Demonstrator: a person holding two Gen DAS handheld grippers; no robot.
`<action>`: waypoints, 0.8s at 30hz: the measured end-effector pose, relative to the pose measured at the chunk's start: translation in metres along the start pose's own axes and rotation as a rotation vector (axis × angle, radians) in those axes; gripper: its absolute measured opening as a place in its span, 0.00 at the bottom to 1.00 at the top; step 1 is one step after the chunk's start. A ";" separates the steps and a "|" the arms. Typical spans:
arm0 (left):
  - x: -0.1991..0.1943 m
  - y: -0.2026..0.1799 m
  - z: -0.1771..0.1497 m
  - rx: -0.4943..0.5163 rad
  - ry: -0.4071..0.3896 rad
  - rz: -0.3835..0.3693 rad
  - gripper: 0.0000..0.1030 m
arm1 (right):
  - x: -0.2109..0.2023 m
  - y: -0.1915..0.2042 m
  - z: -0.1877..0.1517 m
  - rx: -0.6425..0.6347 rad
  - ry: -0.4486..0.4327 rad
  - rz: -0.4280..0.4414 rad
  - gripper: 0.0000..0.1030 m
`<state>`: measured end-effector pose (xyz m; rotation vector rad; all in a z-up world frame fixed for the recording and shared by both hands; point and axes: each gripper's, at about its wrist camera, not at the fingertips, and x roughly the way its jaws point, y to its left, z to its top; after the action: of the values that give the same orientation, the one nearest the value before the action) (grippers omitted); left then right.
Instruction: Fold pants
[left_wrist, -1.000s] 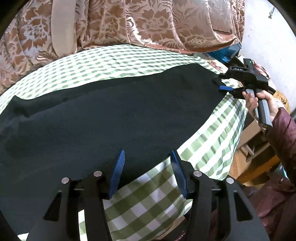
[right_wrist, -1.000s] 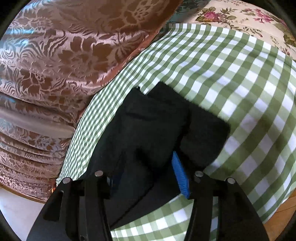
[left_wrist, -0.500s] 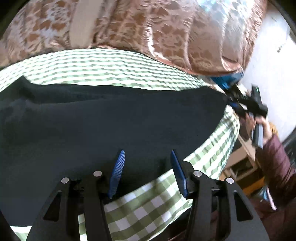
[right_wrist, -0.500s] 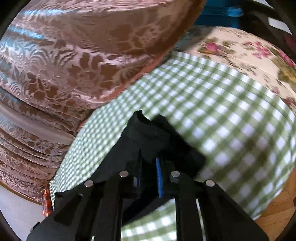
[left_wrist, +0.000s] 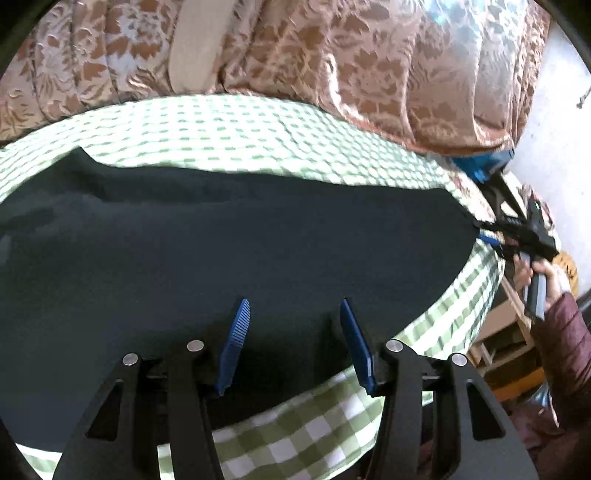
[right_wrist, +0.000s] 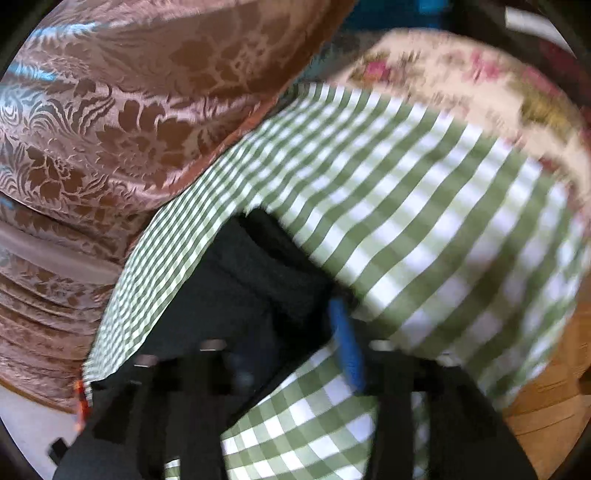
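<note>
Jaws of the left gripper (left_wrist: 293, 345) gape over the dark flat-spread cloth pants (left_wrist: 229, 258) on green-checked bedsheet (left_wrist: 258, 129); the right gripper (right_wrist: 295, 332) has just been opening at their end, blurred; only the left view shows the person's hand (left_wrist: 543, 275)

pants (left_wrist: 229, 251) are matt black cloth, kinda fuzzy. Checked sheet (left_wrist: 258, 129) is plain woven cotton-looking stuff, the brocade curtain (left_wrist: 369, 66) super shiny. Left tool (left_wrist: 291, 347) has ribbed blue plastic pads (left_wrist: 236, 332).
</note>
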<state>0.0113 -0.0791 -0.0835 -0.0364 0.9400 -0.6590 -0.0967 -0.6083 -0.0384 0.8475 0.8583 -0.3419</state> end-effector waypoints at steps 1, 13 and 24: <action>-0.004 0.004 0.004 -0.006 -0.019 0.009 0.49 | -0.007 0.006 0.001 -0.025 -0.025 -0.023 0.54; 0.001 0.048 0.046 0.069 -0.030 0.175 0.49 | 0.048 0.239 -0.091 -0.865 0.231 0.239 0.49; 0.030 0.063 0.094 0.304 0.056 0.073 0.49 | 0.128 0.310 -0.134 -1.180 0.453 0.225 0.36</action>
<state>0.1265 -0.0677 -0.0678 0.2861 0.8826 -0.7322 0.0931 -0.3009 -0.0274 -0.1120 1.1567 0.5612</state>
